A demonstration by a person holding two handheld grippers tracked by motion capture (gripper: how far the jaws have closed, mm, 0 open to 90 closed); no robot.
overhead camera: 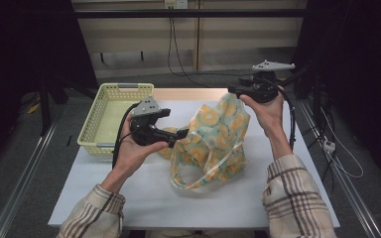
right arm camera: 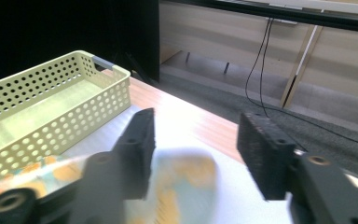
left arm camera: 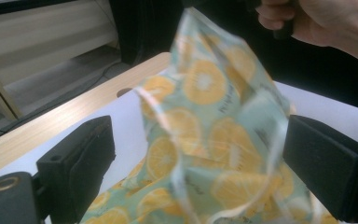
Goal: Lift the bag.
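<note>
Both grippers spread, nothing pinched: left gripper (overhead camera: 182,133) & right gripper (overhead camera: 234,89) flank the orange-print bag (overhead camera: 213,139), basket (overhead camera: 93,130) far left. Best re-grip opposite edges, lift evenly.

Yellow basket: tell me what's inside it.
The yellow basket at the table's far left corner shows a bare floor in the high and right gripper views. Its near wall hides a strip of the bottom. The orange-print bag lies outside it.
</note>
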